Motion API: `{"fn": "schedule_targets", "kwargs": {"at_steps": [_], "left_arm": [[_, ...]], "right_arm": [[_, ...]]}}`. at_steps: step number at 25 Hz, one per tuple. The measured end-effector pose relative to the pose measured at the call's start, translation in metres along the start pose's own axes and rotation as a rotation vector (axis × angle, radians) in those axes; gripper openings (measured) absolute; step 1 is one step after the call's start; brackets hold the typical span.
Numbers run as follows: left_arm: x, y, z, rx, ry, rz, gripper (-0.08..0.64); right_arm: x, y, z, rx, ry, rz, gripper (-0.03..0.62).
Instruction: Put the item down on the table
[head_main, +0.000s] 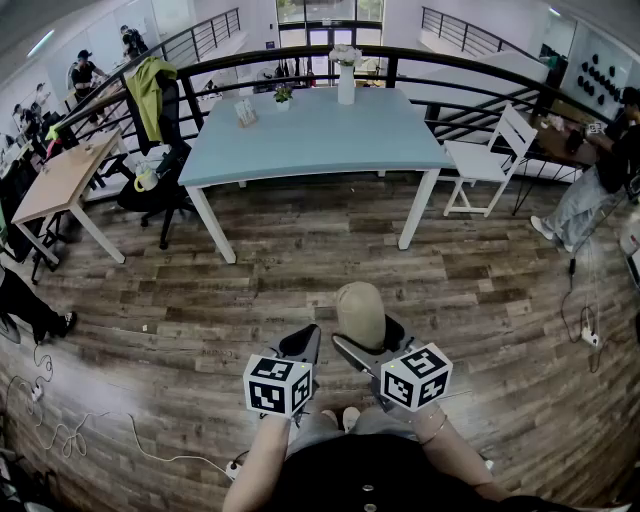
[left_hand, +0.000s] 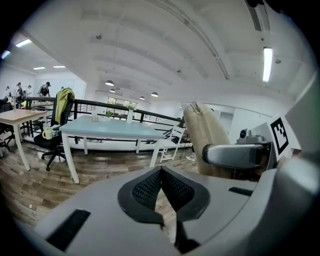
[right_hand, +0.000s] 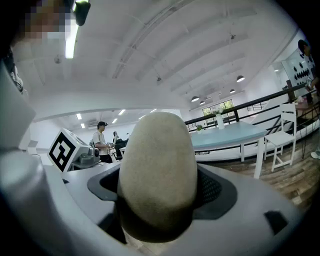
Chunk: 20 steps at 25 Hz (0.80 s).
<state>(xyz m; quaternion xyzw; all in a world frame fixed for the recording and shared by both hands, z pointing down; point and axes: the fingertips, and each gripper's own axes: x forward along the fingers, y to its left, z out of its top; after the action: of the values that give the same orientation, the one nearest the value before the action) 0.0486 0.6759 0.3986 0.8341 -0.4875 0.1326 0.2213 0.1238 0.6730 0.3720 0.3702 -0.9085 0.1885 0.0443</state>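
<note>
Wooden floor (head_main: 300, 270): the person stands on it, with open floor between them and the target surface.

Light-blue table (head_main: 310, 140): well apart from both grippers, across the floor. Its top is mostly bare. 1 white vase with flowers (head_main: 346, 75) and a few small things sit along its far edge, so the near half looks free for a set-down.

White chair (head_main: 490, 160): just beside the table's right end, not in the direct line of approach.

Beige rounded fabric item (head_main: 360, 305): off the table, carried upright in the air above the floor, close to the person's body. Judgement: the task has not reached the put-down; the walk to the table comes first.

Right gripper (head_main: 370, 340): its 2 jaws stand wide, pads pressed on the item's lower sides, rounded top poking above. Gripping low probably steadies a soft body.

Left gripper (left_hand: 161, 175): jaws closed together, nothing between them, held beside the right one, idle.
</note>
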Motion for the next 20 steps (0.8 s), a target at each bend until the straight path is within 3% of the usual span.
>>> {"fn": "schedule_targets", "kwargs": {"at_steps": [13, 20], "left_arm": [[0.007, 0.010, 0.004, 0.007, 0.003, -0.020, 0.017], [0.004, 0.015, 0.014, 0.064, -0.047, -0.079, 0.017]], "right_arm": [[0.012, -0.002, -0.007, -0.013, 0.028, -0.018, 0.408], [0.019, 0.001, -0.007, -0.074, 0.043, -0.052, 0.410]]}}
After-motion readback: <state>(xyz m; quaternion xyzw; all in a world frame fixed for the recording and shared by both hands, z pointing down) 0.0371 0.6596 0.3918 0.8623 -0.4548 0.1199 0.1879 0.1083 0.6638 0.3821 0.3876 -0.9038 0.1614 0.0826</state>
